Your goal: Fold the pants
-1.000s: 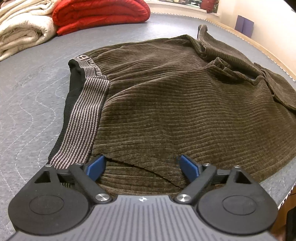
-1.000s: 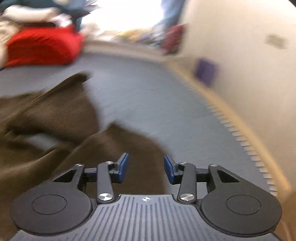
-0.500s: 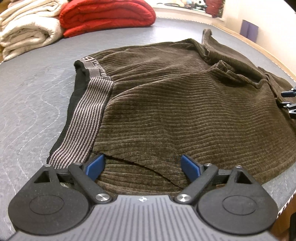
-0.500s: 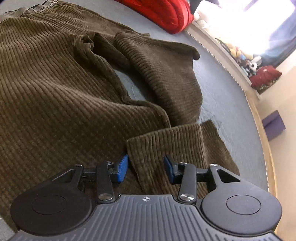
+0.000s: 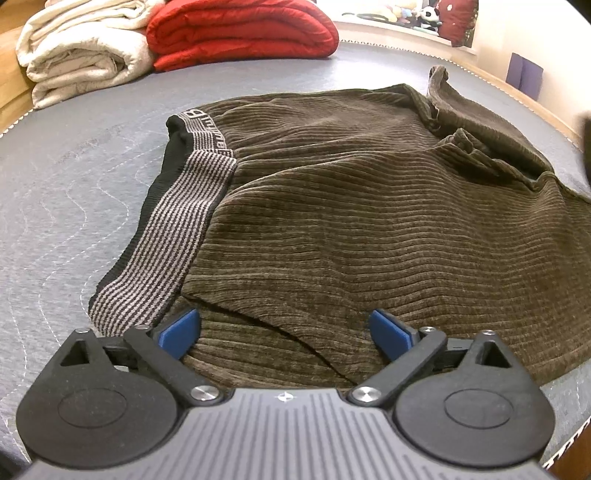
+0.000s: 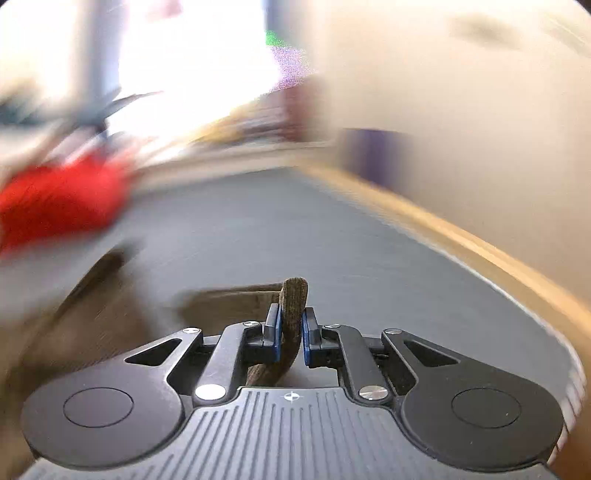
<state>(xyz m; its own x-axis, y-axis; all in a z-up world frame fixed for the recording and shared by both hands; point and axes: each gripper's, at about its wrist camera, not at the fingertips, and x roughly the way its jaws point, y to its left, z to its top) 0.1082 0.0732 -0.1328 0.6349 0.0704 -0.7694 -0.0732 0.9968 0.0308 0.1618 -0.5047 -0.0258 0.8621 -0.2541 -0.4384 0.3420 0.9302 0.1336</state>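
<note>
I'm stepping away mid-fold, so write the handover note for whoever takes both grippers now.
Left gripper: open, fingers either side of the near edge of the brown corduroy pants, beside the striped waistband.
Right gripper: shut on a bunched piece of the pants fabric; the view is blurred.
Pants lie rumpled on the grey quilted surface.
Done: one grasp. Left: left-hand grasp, all folds.

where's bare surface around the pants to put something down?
Bare grey quilted surface lies left of the striped waistband, up to the cream blanket and red blanket. A bare strip runs behind the pants toward the far edge. The near edge is crowded: pants and left claw.
</note>
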